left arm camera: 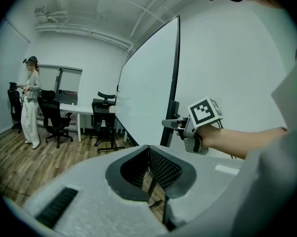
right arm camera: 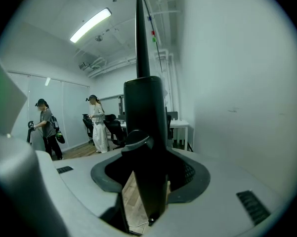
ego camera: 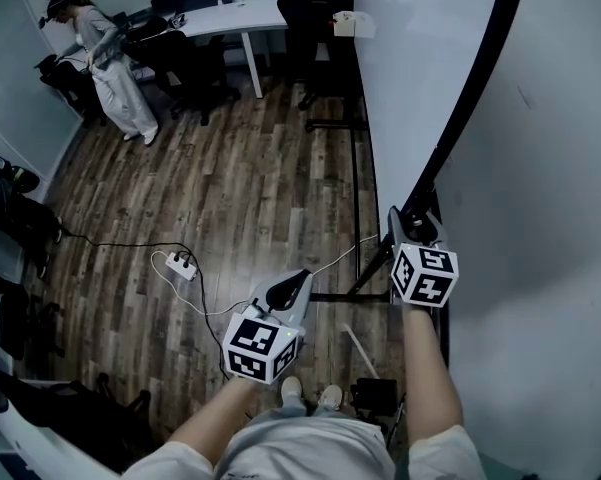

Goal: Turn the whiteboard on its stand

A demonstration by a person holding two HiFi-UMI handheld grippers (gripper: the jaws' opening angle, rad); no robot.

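Office room, wood floor (ego camera: 230,168), desk (ego camera: 230,18) and chairs at the back, person (ego camera: 110,68) standing near them. On the right the whiteboard (ego camera: 420,88) is upright on its stand (ego camera: 370,290), close to the wall. Its black side frame (ego camera: 473,88) sits between the wide-spread jaws of the right gripper (ego camera: 412,220), with a gap on one side, so not clamped. Over the floor and clear of the board, the left gripper (ego camera: 298,278) has its jaws slightly apart, empty.
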